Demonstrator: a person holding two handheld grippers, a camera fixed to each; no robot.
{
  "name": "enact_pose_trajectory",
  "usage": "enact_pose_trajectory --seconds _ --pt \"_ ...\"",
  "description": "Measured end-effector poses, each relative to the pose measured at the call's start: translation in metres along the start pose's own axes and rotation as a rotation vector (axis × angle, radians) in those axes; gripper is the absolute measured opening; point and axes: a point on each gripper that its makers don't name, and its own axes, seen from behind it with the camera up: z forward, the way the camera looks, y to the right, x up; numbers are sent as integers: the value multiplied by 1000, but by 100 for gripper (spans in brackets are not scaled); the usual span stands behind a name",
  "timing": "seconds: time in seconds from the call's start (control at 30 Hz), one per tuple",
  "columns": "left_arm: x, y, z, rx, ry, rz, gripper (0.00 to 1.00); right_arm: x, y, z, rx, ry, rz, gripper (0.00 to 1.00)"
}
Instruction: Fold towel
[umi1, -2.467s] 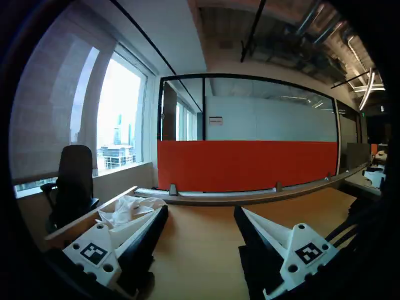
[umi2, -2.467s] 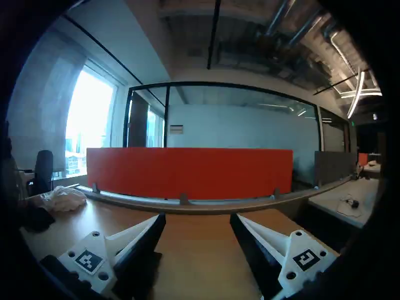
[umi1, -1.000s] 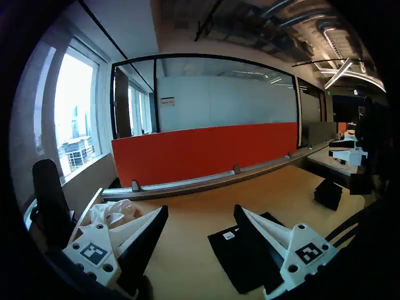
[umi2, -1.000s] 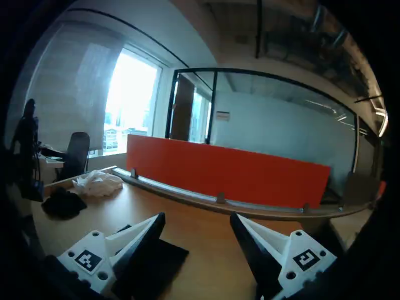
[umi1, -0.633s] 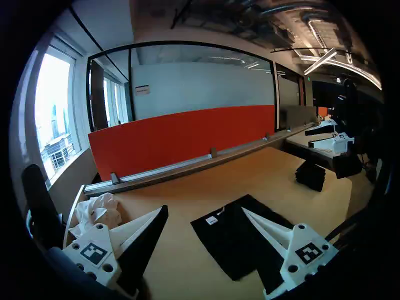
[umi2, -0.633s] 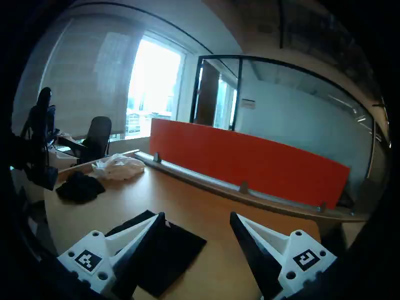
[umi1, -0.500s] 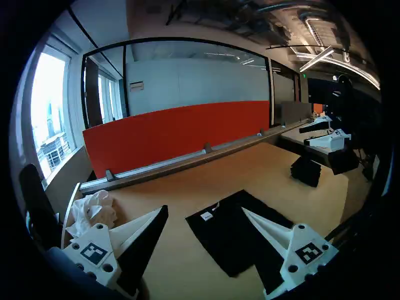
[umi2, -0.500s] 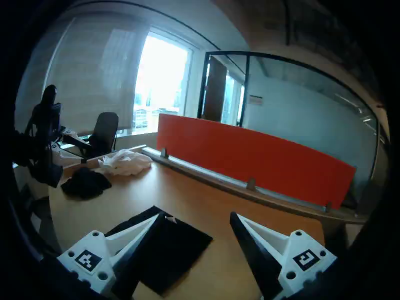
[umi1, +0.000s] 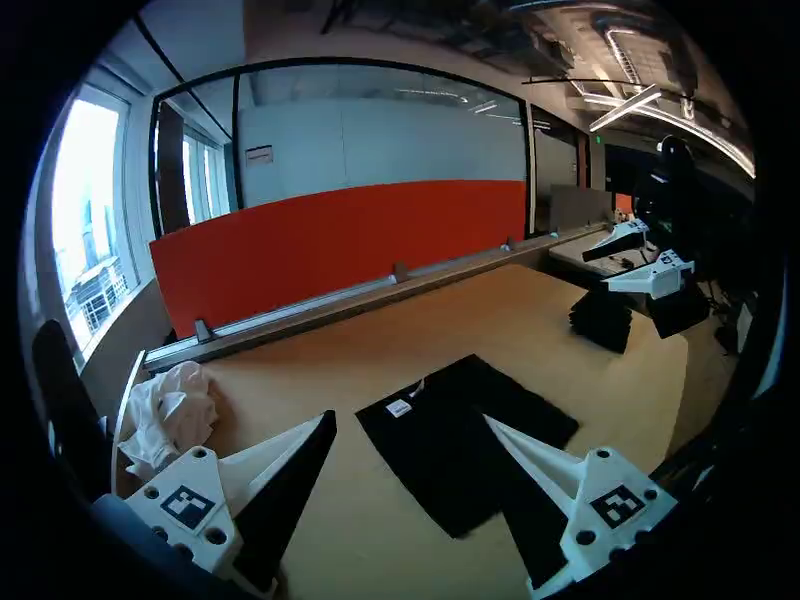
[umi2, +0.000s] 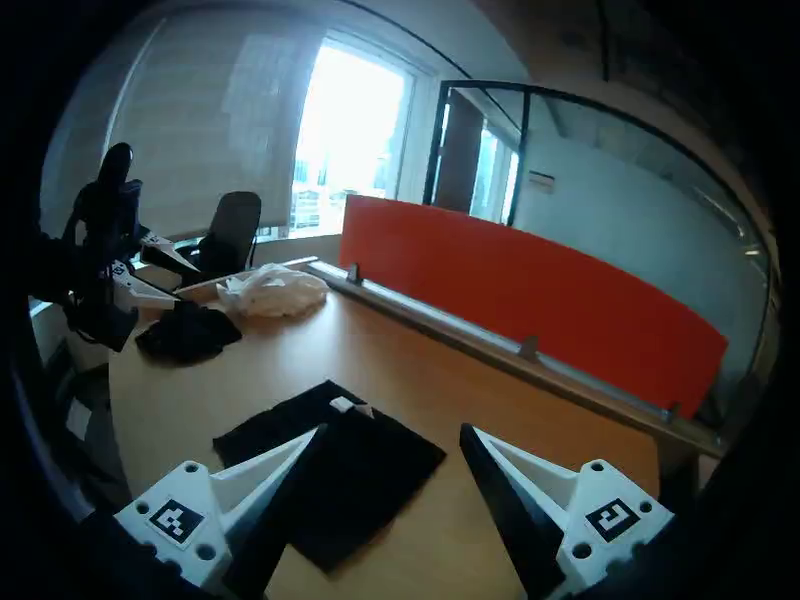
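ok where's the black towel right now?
The black towel lies flat on the wooden desk, low centre in the left gripper view, crumpled white cloth off to its left, orange divider beyond.

Found bare tan wooden desktop (umi1: 480, 320) on every side of the flat black towel (umi1: 465, 440), open from above and from the near edge. Was closed off along the far edge by a long orange divider panel (umi1: 340, 240). Noted a crumpled white cloth (umi1: 170, 410) and a dark folded cloth stack (umi1: 603, 318) well apart at opposite ends
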Motion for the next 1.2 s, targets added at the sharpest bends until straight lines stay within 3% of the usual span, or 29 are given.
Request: enact_pose_trajectory --seconds 0.6,1.2 --pt "-61 25 21 -53 -82 1 98 -63 -31 26 60 -88 -17 100" --pt "-129 51 50 -137 -191 42 98 -138 -54 46 103 -188 -19 100"
